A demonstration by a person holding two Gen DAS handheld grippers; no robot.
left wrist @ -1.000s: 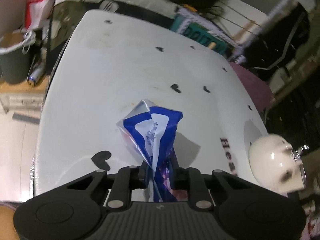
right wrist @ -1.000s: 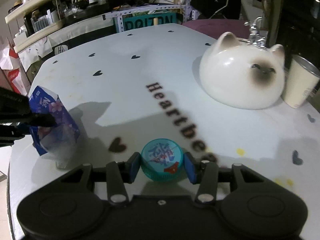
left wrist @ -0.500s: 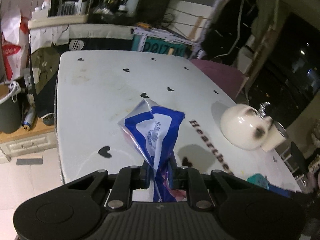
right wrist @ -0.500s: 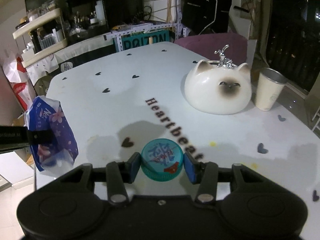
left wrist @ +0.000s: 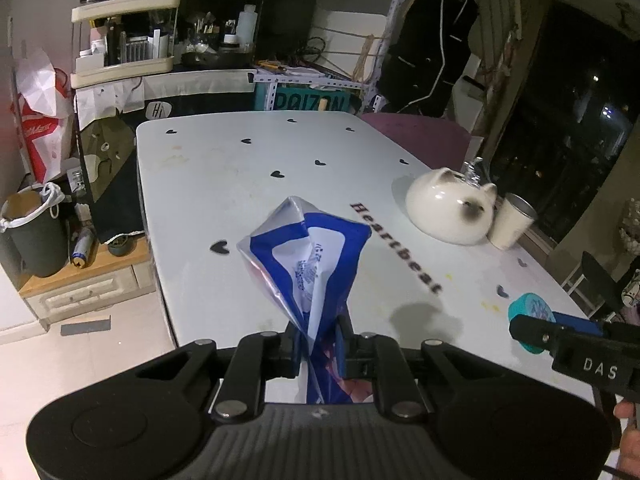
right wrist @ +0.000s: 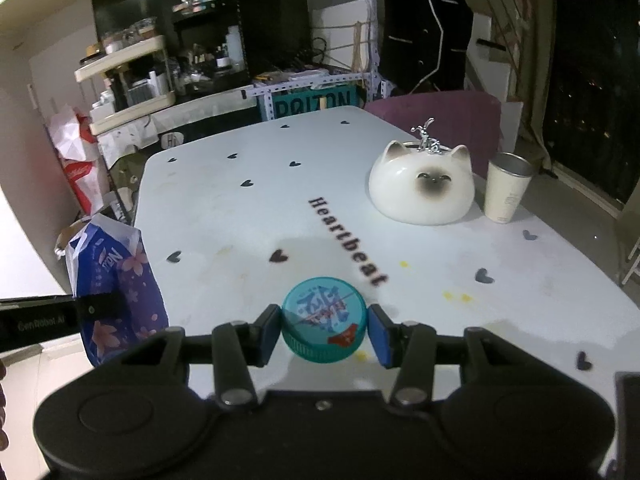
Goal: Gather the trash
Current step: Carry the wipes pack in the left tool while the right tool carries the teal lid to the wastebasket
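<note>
The left gripper (left wrist: 318, 346) is clamped tight on a crumpled blue-and-white wrapper (left wrist: 306, 256), its pinched tail running down between the pads; small print on the white panel is too fine to read. From the right wrist view the same wrapper (right wrist: 116, 280) shows pink blossoms and part of a word in white letters, and the left gripper's finger (right wrist: 52, 320) bears a faint label, apparently "CenRobot AI". The right gripper (right wrist: 323, 330) grips a teal bottle cap (right wrist: 323, 322) by its ribbed rim — blue characters and a red mark on top, not legible. In the left wrist view that cap (left wrist: 530, 320) sits at the end of a finger stamped "DAS".

Both pieces of trash hang in the air above the near end of the white tabletop (right wrist: 240, 216), nearer the cameras than the word "Heartbeat" (right wrist: 348, 242) printed on it. Beyond that word, to its right, sits a white cat-faced ceramic dome (right wrist: 422, 188) with a small silver figure on top, and a cream cup (right wrist: 506, 188) stands just beside it. Past the far edge is a teal sign (right wrist: 314, 106) (it seems to read "POIZON").

A second ago the wrapper hung just over the tabletop and the cap hovered low by the lettering; since then both have risen and drawn back, so far more of the room shows — grips unchanged.
</note>
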